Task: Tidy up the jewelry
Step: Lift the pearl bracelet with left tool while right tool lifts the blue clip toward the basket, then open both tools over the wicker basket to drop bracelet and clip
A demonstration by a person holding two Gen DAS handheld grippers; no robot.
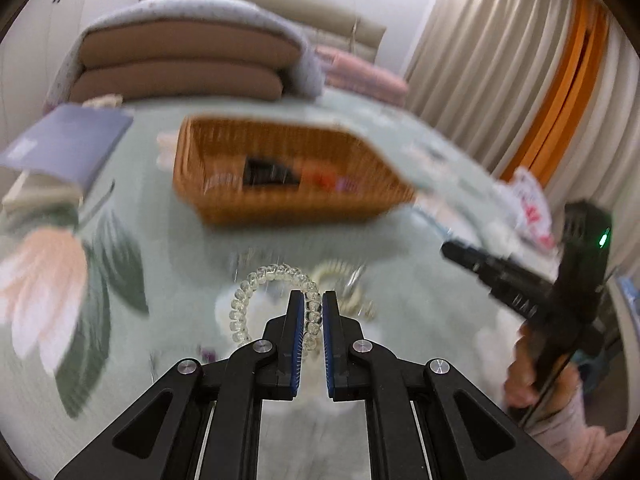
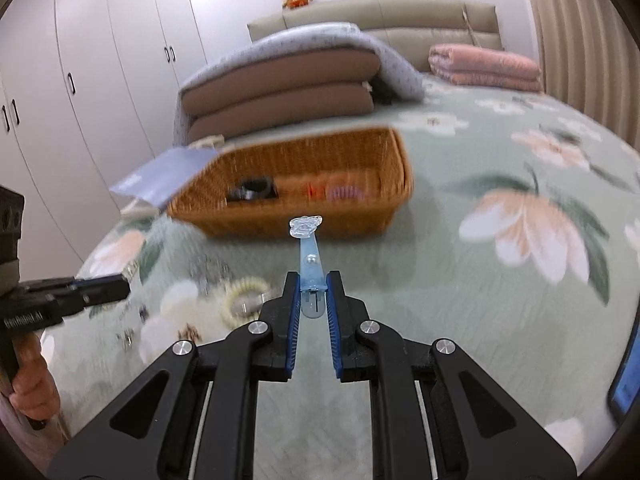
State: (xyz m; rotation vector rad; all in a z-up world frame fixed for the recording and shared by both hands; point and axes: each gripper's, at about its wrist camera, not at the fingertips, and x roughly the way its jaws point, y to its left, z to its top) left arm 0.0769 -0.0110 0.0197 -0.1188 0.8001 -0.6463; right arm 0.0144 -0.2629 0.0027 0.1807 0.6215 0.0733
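Two claws are working over the bed [image 2: 460,240] at once, each carrying a piece toward the wicker basket [image 1: 280,204]. Starting at the left, the left claw [image 1: 313,300] is pinching a clear beaded bracelet [image 1: 256,284] between its blue pads, the ring of beads hanging off to the left of the fingers just above the flowered bedspread. Beside it, a cream coil hair tie [image 1: 340,276] is lying loose on the spread with some small bits near it that are too blurred to name. Further right, the right claw [image 2: 313,280] is gripping the stem of a pale blue hair clip [image 2: 310,268], whose clear ornament end is pointing toward the basket's near wall.

Judging by this, the step in hand is carrying picked-up pieces to the basket. Inside the basket a dark box or case [image 2: 253,191], something orange [image 2: 316,189] and a pink ridged piece [image 2: 347,192] are already sitting, so the sorting looks partly done. The next move probably calls for lifting each piece over the near rim before letting go, and the dangling bracelet could catch on the wicker edge if brought in too low. The coil tie and the small bits remain to be gathered.

As for writing, white lettering is showing on the side of the left claw's body in the right camera's view, reading something like "GenRobot.AI", though it is small. A grey-blue booklet [image 1: 68,148] left of the basket is carrying a pale label too blurred to read.
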